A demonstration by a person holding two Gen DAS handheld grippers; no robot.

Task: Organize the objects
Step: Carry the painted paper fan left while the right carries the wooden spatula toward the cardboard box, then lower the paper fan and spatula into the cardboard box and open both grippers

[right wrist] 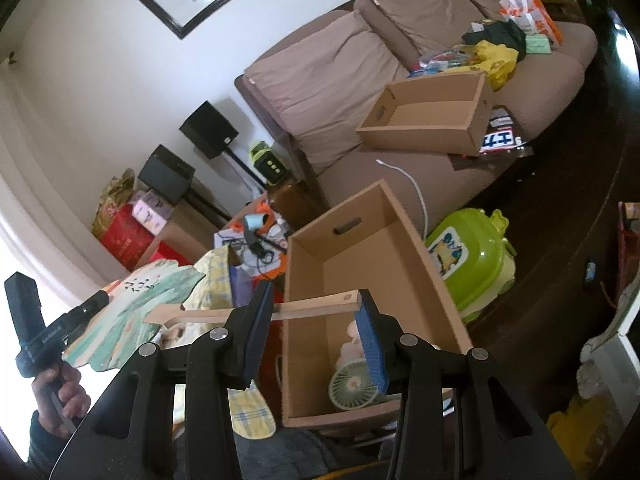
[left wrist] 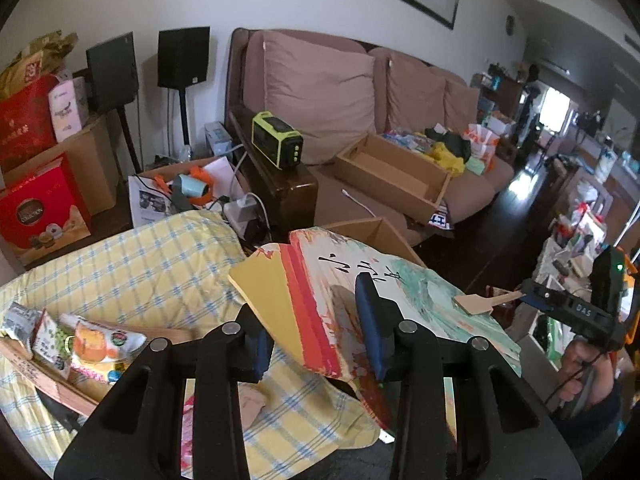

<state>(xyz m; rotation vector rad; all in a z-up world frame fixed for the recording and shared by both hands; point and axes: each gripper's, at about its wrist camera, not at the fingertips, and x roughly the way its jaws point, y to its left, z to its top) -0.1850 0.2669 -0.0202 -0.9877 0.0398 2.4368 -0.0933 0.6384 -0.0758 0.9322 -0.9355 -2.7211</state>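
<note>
Left wrist view: the left gripper [left wrist: 320,336] clasps 1 painted fan [left wrist: 400,300] at centre frame; the right gripper [right wrist: 312,336] pinches its handle [right wrist: 280,310] above 1 box [right wrist: 400,240].

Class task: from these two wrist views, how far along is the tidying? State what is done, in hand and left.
Done: a small fan lies in the near cardboard box. In hand: the painted paddle fan, left gripper on its face, right gripper on its handle. Left: snack packets on the checked cloth.
</note>
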